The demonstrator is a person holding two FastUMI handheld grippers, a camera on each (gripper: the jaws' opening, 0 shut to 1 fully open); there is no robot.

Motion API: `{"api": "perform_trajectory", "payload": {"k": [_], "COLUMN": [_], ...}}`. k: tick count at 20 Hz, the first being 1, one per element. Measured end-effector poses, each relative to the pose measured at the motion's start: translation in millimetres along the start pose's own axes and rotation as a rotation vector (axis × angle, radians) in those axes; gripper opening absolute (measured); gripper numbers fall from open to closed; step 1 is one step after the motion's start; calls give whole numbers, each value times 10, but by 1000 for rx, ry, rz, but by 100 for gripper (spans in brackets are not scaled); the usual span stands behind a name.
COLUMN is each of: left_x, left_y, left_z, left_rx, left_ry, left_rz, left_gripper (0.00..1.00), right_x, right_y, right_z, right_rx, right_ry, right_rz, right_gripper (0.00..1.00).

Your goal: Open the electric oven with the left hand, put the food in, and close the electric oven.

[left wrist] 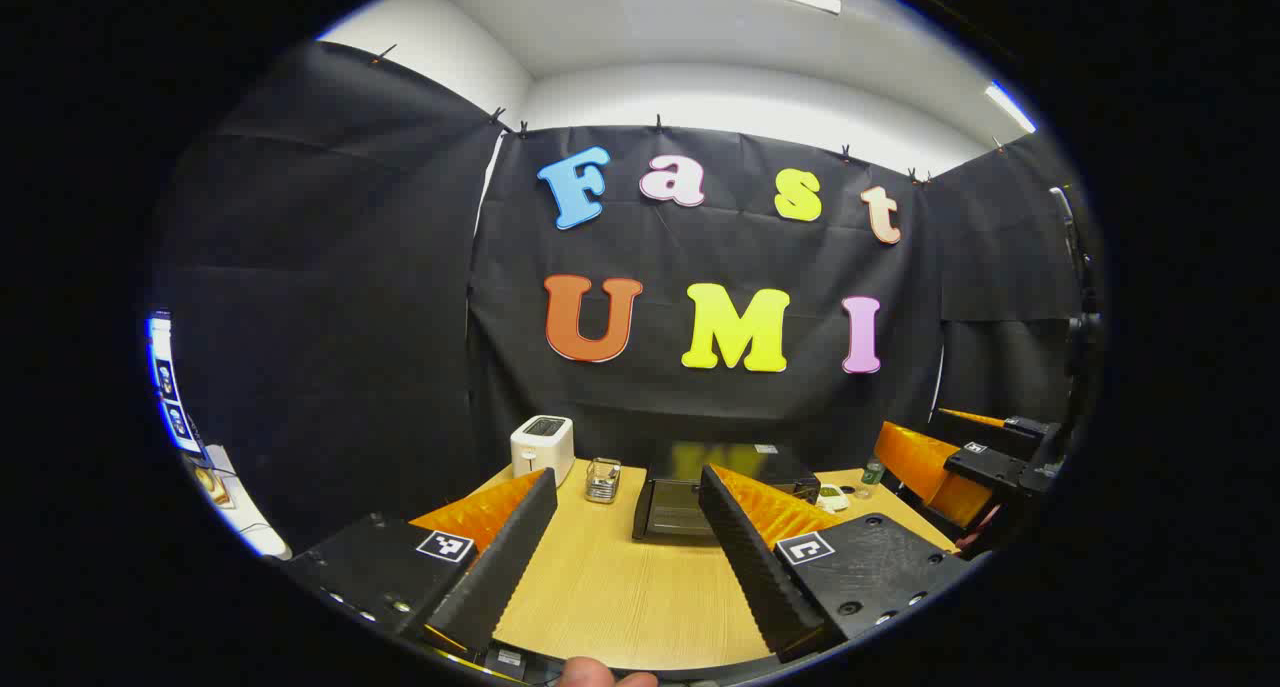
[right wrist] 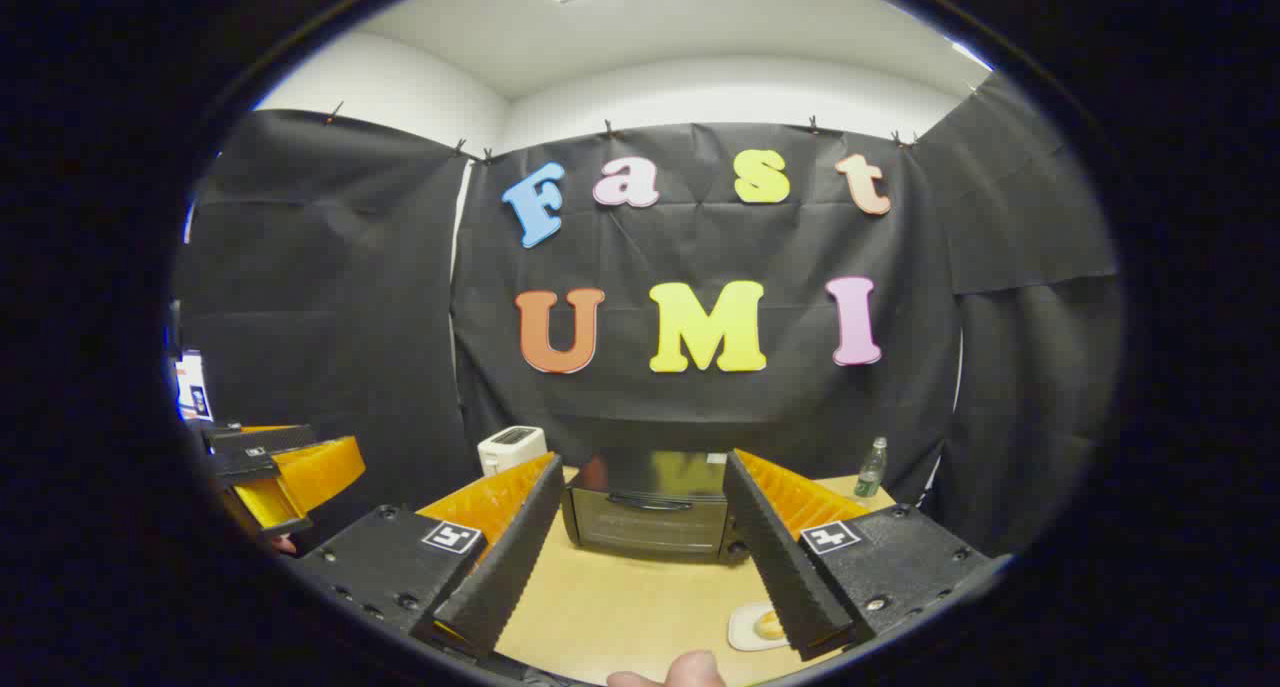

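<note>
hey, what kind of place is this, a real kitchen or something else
Probably a staged recording booth, not a real kitchen: black cloth walls clipped up around a wooden table that holds an electric oven, a toaster and a bottle.

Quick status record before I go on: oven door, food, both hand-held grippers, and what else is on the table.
oven: on the table, door shut, handle across its top edge
food: on a small plate, front right of the oven
left hand-held gripper: open, holding nothing, short of the oven
right hand-held gripper: open, holding nothing
toaster: left of the oven
bottle: right of the oven
</note>
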State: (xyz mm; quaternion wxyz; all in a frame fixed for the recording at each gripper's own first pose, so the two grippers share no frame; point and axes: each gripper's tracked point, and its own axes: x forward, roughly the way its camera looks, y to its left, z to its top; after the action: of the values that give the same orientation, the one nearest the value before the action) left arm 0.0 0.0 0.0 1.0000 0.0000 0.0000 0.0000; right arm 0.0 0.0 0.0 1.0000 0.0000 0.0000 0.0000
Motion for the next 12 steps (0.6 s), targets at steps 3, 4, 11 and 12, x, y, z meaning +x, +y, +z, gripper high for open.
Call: {"api": "perform_trajectory", "payload": {"k": [3, 4, 11, 12], "left_x": [-57, -68, -236, -260], "left_y": [-51, -68, -49, -10], "left_z": [0, -30, -79, -71], "left_rx": [10, 10, 11, 12], "left_ry": [4, 7, 24, 21], "left_rz": [-19, -29, -32, -24], "left_gripper": [94, 94, 94, 94], "right_x": [-67, -86, -221, -244], "right_y": [9, 16, 98, 102], "right_z": [-10, -12, 21, 39], "right_rx": [-3, -4, 7, 4], "right_ry": [0, 2, -8, -13], "right_rz": [-8, -11, -8, -10], "right_gripper": [100, 100, 100, 100]}}
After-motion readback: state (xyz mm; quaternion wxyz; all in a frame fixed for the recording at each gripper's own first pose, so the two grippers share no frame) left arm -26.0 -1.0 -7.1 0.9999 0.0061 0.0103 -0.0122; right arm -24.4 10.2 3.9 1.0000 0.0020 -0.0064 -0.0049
